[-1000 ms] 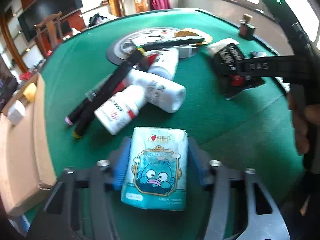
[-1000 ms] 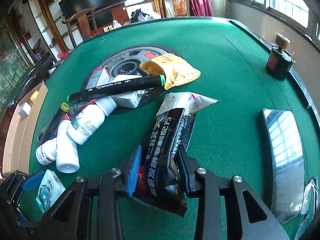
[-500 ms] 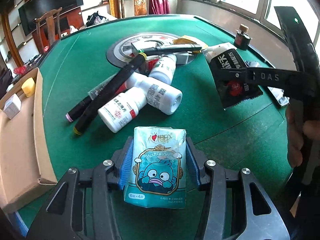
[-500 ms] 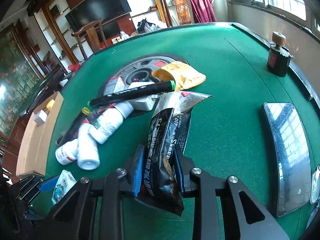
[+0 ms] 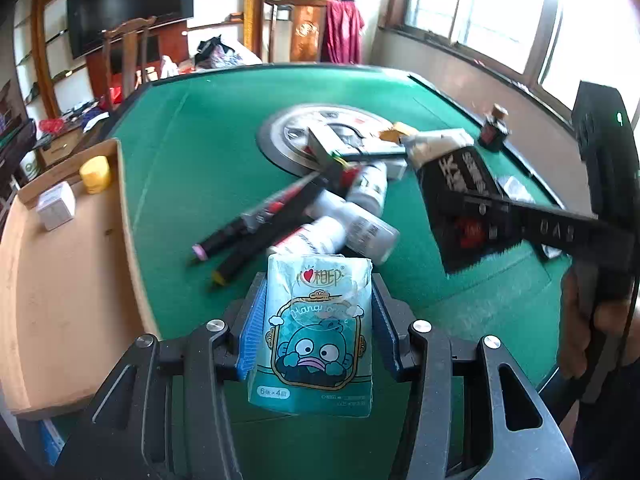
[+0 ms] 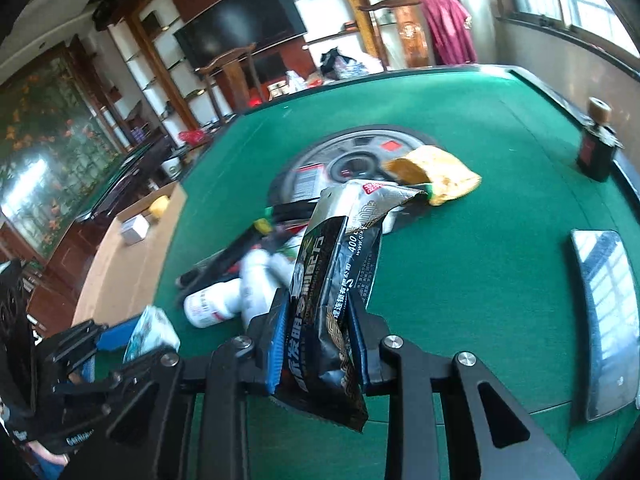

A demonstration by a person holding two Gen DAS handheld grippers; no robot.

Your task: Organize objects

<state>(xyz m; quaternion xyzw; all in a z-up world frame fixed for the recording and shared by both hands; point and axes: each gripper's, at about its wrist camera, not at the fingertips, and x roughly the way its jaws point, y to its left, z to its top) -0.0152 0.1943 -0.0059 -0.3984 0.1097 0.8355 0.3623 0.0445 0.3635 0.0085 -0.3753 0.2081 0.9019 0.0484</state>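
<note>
While the left tongs (image 5: 316, 330) pinch a teal cartoon-printed tissue pack (image 5: 316, 332) above the green felt bench (image 5: 192, 168), the right tongs (image 6: 318, 338) pinch a black foil snack bag (image 6: 332, 280); both items are lifted, neither placed. White plastic bottles (image 5: 352, 228), black markers (image 5: 256, 232) and a yellow snack packet (image 6: 436, 174) remain heaped mid-bench; the cardboard tray (image 5: 60, 280) holds little, so most sorting is judged outstanding.

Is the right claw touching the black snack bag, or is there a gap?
Touching. In the right wrist view, the right claw is closed on the black snack bag: both blue pads press against its sides, and the bag is pinched and creased between them, with no gap.

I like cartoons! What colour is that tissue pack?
Teal soft plastic tissue pack, blue cartoon face; left wrist view.
</note>
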